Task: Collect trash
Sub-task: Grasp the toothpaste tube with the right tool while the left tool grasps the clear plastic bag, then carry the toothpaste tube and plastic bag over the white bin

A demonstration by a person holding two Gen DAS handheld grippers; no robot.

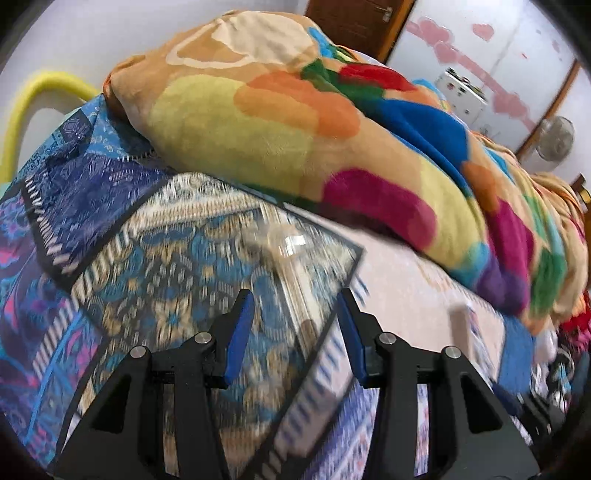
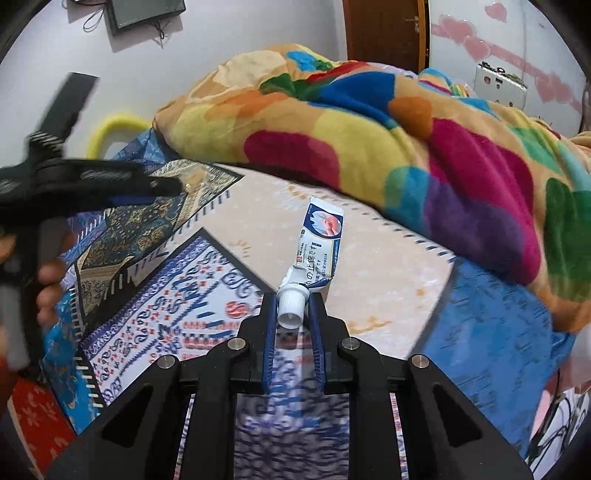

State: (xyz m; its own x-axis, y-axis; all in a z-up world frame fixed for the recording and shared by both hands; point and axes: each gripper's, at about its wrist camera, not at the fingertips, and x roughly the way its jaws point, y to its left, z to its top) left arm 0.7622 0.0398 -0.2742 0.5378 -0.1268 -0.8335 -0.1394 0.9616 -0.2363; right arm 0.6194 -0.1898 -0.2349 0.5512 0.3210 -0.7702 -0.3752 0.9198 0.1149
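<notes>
Your right gripper (image 2: 293,306) is closed on the white cap of a squeezed ointment tube (image 2: 320,240), which stretches away from the fingers across the pale bedsheet (image 2: 388,266). The tube's blue-and-white label carries Japanese or Chinese characters and a small picture with a reddish patch; the print is too small to read with confidence.

Your left gripper (image 1: 295,306) stands wide open, holding nothing. Ahead of it, on the blue-and-gold patterned cloth (image 1: 177,280), lies a small clear object (image 1: 280,240), possibly a scrap of plastic wrapping; motion blur prevents a firm call. In the right wrist view, that same gripper sits at the left edge with your hand (image 2: 48,280) around its handle.

A bulky multicoloured blanket (image 2: 424,147) lies heaped just beyond the tube, bordering the sheet. A yellow curved bar (image 1: 33,99) stands behind the patterned cloth, a brown door (image 2: 384,33) behind the blanket.
</notes>
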